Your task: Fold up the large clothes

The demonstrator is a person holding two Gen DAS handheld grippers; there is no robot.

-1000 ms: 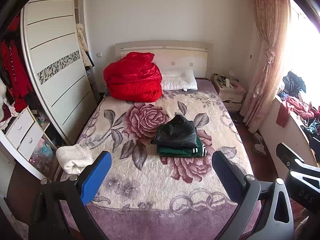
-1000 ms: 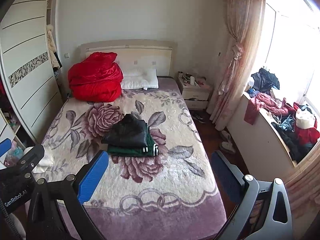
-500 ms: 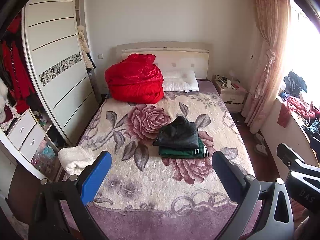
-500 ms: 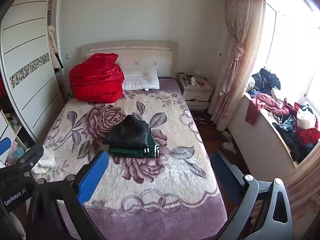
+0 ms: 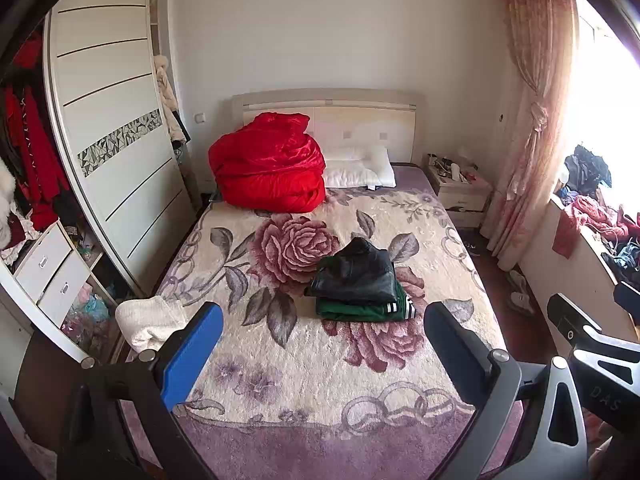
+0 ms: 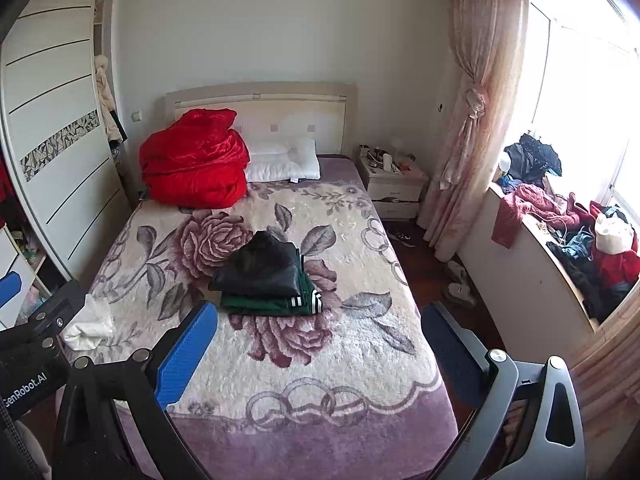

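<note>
A folded black jacket [image 5: 356, 272] lies on a folded green garment with white stripes [image 5: 368, 310] in the middle of the bed [image 5: 280, 360]; the stack also shows in the right wrist view [image 6: 260, 268]. A white garment [image 5: 148, 320] lies bunched at the bed's left edge, and shows in the right wrist view [image 6: 90, 322]. My left gripper [image 5: 320, 344] is open and empty, held above the foot of the bed. My right gripper [image 6: 320, 340] is open and empty, beside it to the right.
A red quilt [image 5: 268, 172] and white pillow [image 5: 360, 168] lie at the headboard. A wardrobe [image 5: 108, 140] stands left, a nightstand [image 6: 396, 188] and curtain [image 6: 476, 120] right. A window ledge [image 6: 560, 240] holds piled clothes. Shoes [image 6: 460, 284] lie on the floor.
Both views have shifted slightly, as both grippers drift back a little from the bed. The clothes have not moved and both grippers stay open.
</note>
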